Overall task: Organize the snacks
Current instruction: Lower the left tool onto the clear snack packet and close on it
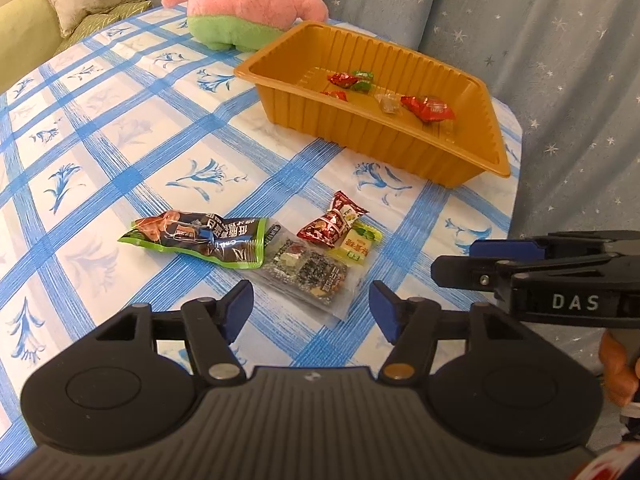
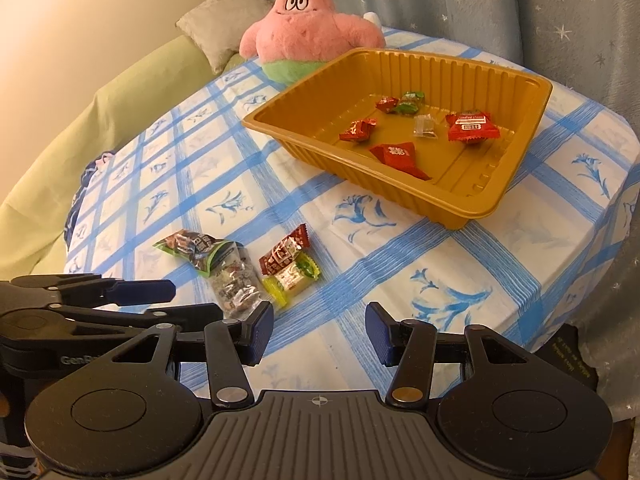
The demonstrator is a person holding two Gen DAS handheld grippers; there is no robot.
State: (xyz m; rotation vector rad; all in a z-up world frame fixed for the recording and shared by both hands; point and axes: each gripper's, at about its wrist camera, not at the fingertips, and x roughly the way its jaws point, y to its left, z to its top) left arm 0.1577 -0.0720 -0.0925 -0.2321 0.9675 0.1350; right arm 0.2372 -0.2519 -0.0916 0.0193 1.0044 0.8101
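A small heap of snacks lies on the blue-checked tablecloth: a green and dark packet (image 1: pixel 200 238) (image 2: pixel 198 250), a clear nut bar packet (image 1: pixel 310 272) (image 2: pixel 236 290), a red wrapped candy (image 1: pixel 332 222) (image 2: pixel 284 256) and a yellow-green one (image 1: pixel 356 246) (image 2: pixel 294 280). My left gripper (image 1: pixel 312 310) (image 2: pixel 170 300) hovers just in front of the clear packet, open, nothing between its pads. My right gripper (image 2: pixel 320 332) (image 1: pixel 456 260) stands open to the right of the heap over bare cloth. A gold plastic tray (image 1: pixel 360 136) (image 2: pixel 404 192) behind holds several wrapped candies.
A pink and green plush star (image 1: pixel 244 4) (image 2: pixel 304 28) sits at the table's far edge by the tray. A green sofa with a cushion (image 2: pixel 218 36) lies to the left. Grey starred curtains (image 1: pixel 560 60) hang right behind the rounded table edge.
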